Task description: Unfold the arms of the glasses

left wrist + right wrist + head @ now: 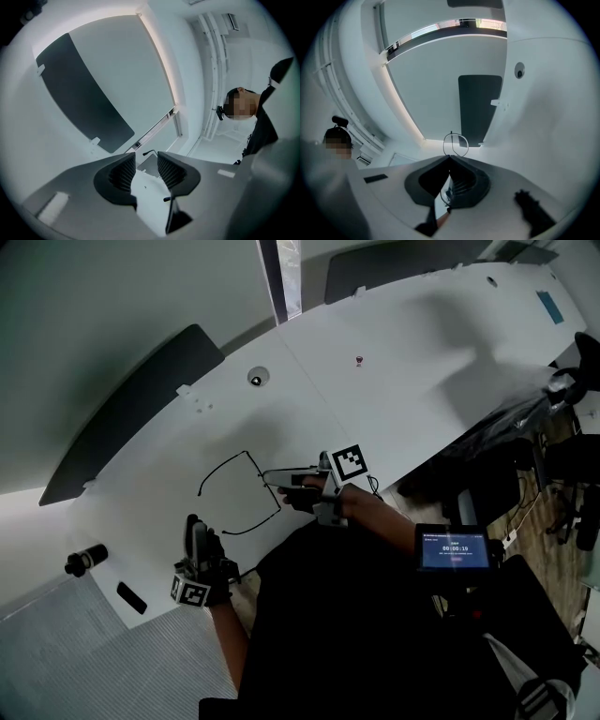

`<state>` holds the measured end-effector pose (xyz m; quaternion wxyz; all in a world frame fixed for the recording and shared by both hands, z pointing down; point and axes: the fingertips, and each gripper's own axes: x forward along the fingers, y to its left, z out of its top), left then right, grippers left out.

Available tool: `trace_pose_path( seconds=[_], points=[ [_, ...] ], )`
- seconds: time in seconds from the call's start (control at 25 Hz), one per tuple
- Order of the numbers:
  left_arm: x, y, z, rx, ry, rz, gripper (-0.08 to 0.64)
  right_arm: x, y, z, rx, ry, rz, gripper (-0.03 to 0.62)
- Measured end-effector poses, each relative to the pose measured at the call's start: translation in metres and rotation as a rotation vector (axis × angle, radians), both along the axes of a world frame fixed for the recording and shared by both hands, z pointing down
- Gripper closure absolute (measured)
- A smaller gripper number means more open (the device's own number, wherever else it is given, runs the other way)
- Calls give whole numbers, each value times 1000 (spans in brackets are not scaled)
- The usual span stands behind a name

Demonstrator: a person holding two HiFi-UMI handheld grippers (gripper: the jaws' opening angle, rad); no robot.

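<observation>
Thin black wire glasses [247, 454] lie on the white table [394, 362], with both thin arms spread away from the front, toward the left. My right gripper [281, 480] is shut on the front of the frame. In the right gripper view the jaws meet at the right gripper [449, 159], and a round lens rim [455, 144] sticks out just beyond them. My left gripper [196, 529] hovers near the table's front edge, well clear of the glasses. In its own view the left gripper [146, 169] stands open with nothing between the ribbed pads.
A black cylinder [84, 560] and a flat black piece [131, 597] lie at the table's left front corner. Dark panels [131, 413] border the far side. A lit screen [456, 549] and chairs [506, 427] are at the right. A person [262, 117] shows in the left gripper view.
</observation>
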<state>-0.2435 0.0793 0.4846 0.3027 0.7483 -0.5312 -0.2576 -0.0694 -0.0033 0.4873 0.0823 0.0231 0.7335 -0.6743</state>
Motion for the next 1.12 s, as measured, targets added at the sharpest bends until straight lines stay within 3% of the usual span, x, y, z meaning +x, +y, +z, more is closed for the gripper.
trace_pose_path(
  seconds=[0.24,0.8,1.12],
  points=[
    [11,2,10,-26,-3,29,423,-2,1,-9,56,-13,-7,584],
    [28,7,14,-53,25,47,430,2,-3,-6,20,14,32,584],
    [24,21,-6,-53,47,41,430,2,-7,-9,-34,27,176,584]
  ],
)
